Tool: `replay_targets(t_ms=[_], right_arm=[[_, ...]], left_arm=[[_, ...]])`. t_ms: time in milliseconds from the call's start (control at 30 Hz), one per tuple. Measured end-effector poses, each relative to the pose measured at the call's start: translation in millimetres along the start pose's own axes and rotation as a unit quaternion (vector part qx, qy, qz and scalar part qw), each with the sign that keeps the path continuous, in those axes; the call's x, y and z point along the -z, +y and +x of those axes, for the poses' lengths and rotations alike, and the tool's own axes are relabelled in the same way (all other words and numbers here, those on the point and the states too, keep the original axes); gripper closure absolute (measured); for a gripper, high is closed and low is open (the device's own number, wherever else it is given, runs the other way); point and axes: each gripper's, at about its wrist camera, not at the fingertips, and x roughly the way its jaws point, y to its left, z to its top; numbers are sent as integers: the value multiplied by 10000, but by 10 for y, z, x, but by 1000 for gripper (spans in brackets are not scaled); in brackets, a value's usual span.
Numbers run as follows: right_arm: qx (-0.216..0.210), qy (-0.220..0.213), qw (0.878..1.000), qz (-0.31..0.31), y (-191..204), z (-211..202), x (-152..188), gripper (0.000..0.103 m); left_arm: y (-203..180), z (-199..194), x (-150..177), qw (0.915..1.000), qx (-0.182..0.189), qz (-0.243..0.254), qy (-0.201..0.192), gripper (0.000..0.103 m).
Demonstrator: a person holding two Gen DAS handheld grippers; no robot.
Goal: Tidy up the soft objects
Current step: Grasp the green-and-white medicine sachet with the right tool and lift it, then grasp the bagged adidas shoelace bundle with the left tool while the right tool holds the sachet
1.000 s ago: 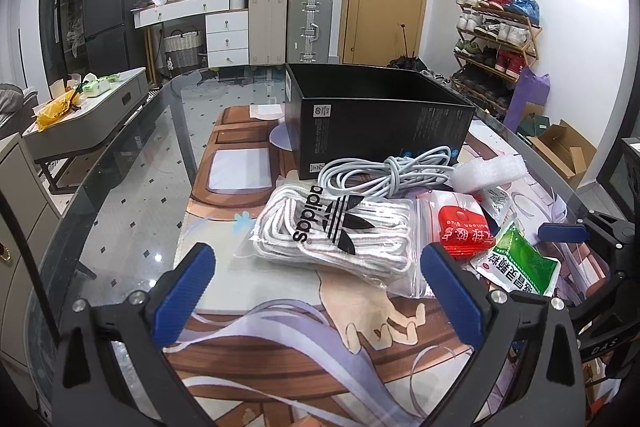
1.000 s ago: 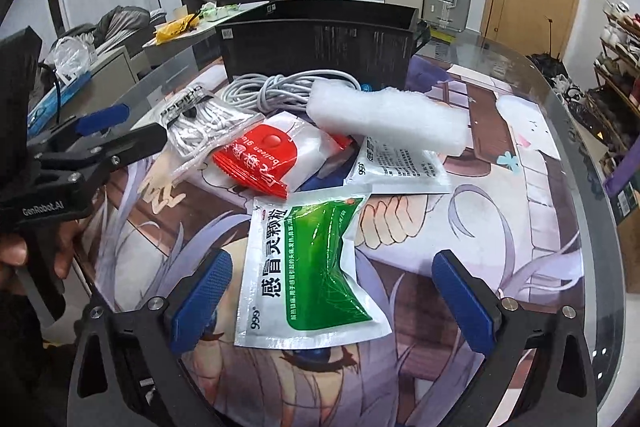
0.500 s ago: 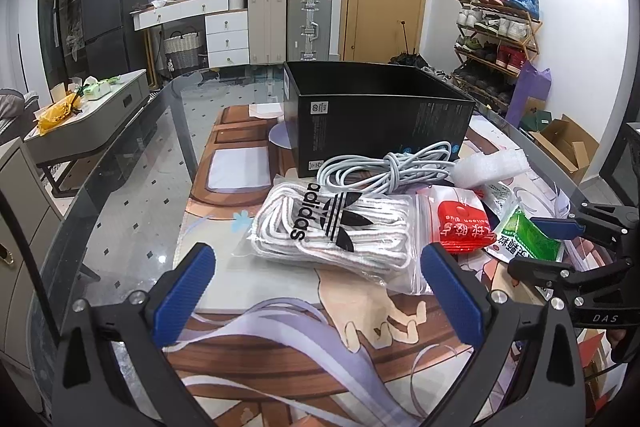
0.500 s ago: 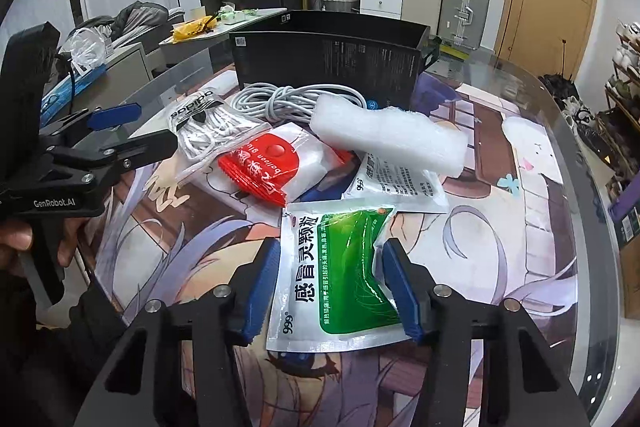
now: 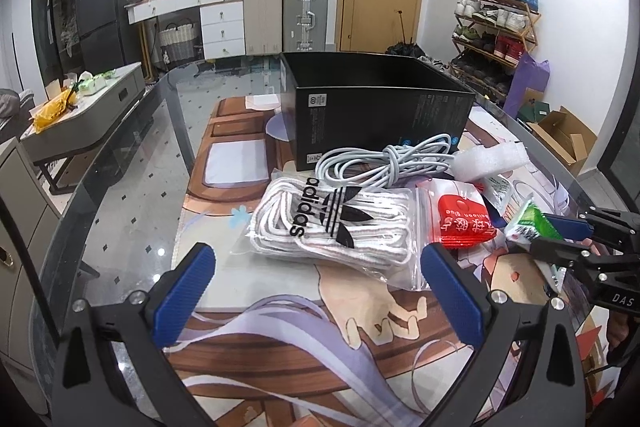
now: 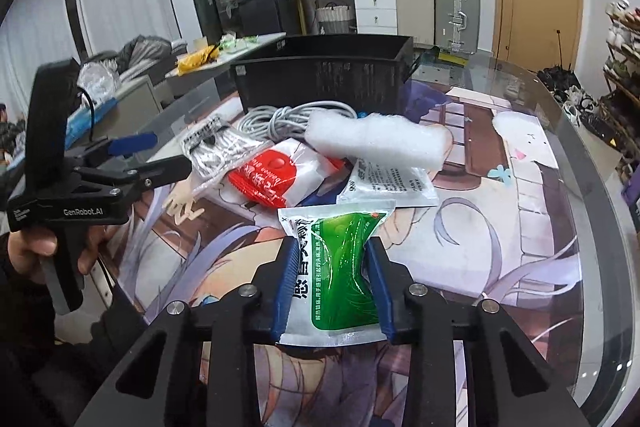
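My right gripper (image 6: pixel 332 283) is shut on the green and white medicine pouch (image 6: pixel 340 267) and holds it lifted off the mat; the pouch also shows in the left wrist view (image 5: pixel 528 223). My left gripper (image 5: pixel 316 291) is open and empty, just in front of the bagged white adidas laces (image 5: pixel 332 223). Behind lie a red and white pouch (image 6: pixel 276 175), a coiled grey cable (image 5: pixel 384 163), a white foam piece (image 6: pixel 376 139) and another white pouch (image 6: pixel 388 183). The open black box (image 5: pixel 376 107) stands behind them.
All lies on an anime-print mat (image 5: pixel 304 331) on a glass table (image 5: pixel 120 187). The left gripper shows at the left of the right wrist view (image 6: pixel 132 163). Suitcases, drawers and a shoe rack stand at the back of the room.
My right gripper has closed on the green pouch and lifted it off the mat. The left gripper stayed open and hardly moved.
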Motion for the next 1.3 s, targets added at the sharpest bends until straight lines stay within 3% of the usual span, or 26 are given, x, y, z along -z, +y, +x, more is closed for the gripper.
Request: replay_targets(t_ms=[233, 767, 967, 1300], right_arm=[[-8, -285, 9995, 121, -23, -99, -5, 68], [30, -264, 9995, 181, -73, -97, -7, 68], [46, -243, 9995, 181, -78, -87, 3, 68], [56, -238, 9995, 187, -85, -84, 6, 68]], left_arm=[[-10, 36, -99, 9996, 100, -121, 242, 0], [34, 470, -354, 9914, -155, -1057, 759, 0], [-43, 549, -346, 9928, -467, -671, 872, 0], [81, 432, -190, 9929, -427, -492, 991, 0]])
